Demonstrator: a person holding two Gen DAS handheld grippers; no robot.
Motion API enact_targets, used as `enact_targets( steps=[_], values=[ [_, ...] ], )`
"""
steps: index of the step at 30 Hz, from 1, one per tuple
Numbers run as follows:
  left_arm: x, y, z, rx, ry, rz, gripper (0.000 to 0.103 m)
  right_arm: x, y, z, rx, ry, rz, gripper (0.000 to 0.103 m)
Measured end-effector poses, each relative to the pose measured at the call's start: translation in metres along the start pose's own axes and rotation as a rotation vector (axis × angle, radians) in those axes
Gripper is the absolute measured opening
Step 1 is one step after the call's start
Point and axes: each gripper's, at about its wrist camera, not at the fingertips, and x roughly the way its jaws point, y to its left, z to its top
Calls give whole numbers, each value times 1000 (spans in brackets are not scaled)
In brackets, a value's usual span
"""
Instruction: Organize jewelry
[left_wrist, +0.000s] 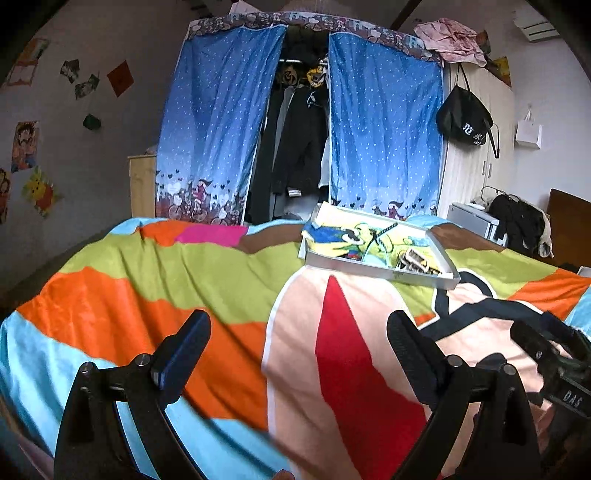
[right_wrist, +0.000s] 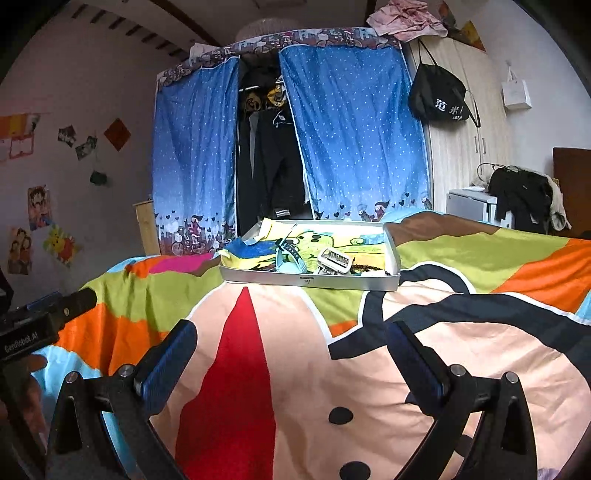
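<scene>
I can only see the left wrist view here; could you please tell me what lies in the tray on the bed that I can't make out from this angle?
Observer: From the right wrist view, a light blue watch lies near the middle of the tray, its strap curving upward.
Operator: Thanks. Is anything beside it?
Observer: Yes, a silvery ridged clip lies just right of the watch.
Operator: And is my right gripper holding anything?
Observer: No, the right gripper is open and empty, above the blanket, short of the tray.
</scene>
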Motion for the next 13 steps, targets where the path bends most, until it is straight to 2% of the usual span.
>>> enact_targets(
  steps=[13],
  values=[
    [-4, 8, -14, -17, 28, 21, 93, 5, -1, -7, 9, 33, -19, 103]
  ],
)
